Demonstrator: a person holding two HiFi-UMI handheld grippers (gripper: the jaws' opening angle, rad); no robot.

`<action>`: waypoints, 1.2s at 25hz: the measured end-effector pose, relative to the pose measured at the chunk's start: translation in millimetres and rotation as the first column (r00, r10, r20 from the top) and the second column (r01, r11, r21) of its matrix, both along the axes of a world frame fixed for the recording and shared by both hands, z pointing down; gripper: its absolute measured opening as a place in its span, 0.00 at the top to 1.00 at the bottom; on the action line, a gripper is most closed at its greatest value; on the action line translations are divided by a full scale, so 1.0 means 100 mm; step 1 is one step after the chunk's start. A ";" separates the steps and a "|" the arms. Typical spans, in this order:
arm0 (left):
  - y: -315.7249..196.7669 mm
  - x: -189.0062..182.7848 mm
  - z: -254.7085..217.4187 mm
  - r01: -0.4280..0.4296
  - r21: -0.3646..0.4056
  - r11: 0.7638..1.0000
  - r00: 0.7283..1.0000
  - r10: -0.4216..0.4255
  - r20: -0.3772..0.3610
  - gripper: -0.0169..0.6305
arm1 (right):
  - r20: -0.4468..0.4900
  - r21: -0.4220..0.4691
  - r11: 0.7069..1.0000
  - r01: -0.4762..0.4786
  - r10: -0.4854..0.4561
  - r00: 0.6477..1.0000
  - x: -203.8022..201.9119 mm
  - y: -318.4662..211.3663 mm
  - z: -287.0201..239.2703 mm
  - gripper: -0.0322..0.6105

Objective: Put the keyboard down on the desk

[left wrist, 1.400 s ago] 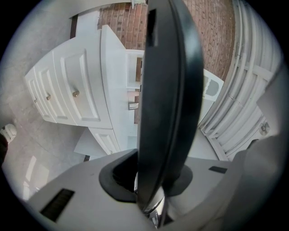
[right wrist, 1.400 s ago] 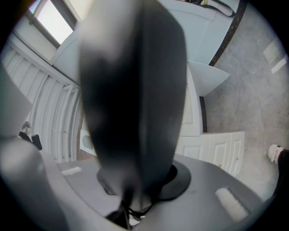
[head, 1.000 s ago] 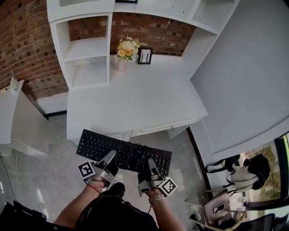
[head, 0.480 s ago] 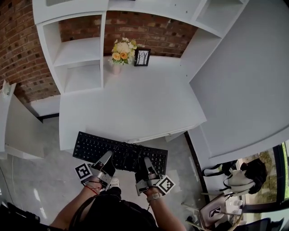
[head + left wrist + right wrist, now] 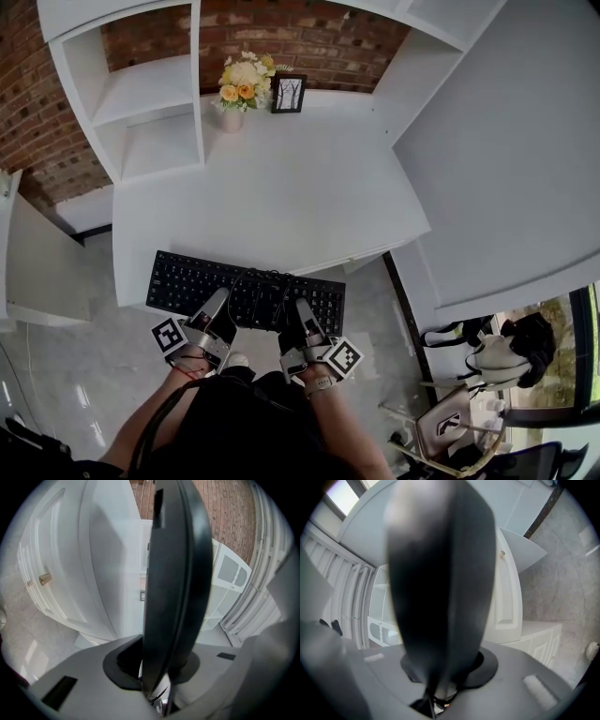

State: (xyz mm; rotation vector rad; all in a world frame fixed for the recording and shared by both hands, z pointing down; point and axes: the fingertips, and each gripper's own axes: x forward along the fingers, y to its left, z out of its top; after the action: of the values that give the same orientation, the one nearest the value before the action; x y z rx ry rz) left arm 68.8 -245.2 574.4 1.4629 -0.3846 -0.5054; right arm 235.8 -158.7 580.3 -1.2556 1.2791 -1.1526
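Keyboard, black, full-size, plastic (image 5: 246, 298), sits right at the front edge of the white desk (image 5: 272, 187). In the head view its far long side overlaps that edge and the rest hangs out over the grey floor (image 5: 75, 375); whether it touches the desk I can't tell. The left gripper (image 5: 217, 314) is clamped on the keyboard's near long side, and the right gripper (image 5: 298, 319) bites the same side. Both gripper views show the dark slab squeezed edge-on between the jaws. At the desk's back, a vase of yellow flowers (image 5: 239, 84) stands beside a small black picture frame (image 5: 288, 94).

Left gripper (image 5: 219, 304) and right gripper (image 5: 302, 311) hold keyboard (image 5: 192, 281), seemingly over desk (image 5: 272, 202) edge.
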 end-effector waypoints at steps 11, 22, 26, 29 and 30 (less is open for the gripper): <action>0.05 0.02 0.23 0.058 -0.027 0.998 0.998 -0.057 0.027 0.86 | -0.009 -0.007 0.998 0.064 -0.064 0.998 0.12 -0.07 0.15 0.84; -0.06 0.12 0.33 0.100 -0.068 0.993 0.995 -0.098 0.022 0.86 | 0.034 -0.025 0.991 0.131 -0.130 0.991 0.26 -0.32 0.26 0.84; -0.11 0.15 0.36 0.126 -0.086 0.988 0.992 -0.123 0.036 0.86 | 0.046 -0.042 0.987 0.154 -0.152 0.987 0.32 -0.42 0.31 0.84; -0.14 0.18 0.40 0.127 -0.081 0.989 0.990 -0.122 0.067 0.86 | 0.052 -0.057 0.984 0.170 -0.167 0.985 0.35 -0.47 0.36 0.84; -0.14 0.19 0.42 0.116 -0.074 0.991 0.990 -0.109 0.084 0.86 | 0.052 -0.063 0.982 0.176 -0.173 0.984 0.36 -0.49 0.37 0.84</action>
State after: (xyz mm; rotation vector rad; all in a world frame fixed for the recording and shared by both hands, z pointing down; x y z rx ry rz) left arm 88.1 -259.0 616.5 1.3932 -0.5469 -0.5174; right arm 272.2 -207.7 617.1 -1.1761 1.3462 -1.3524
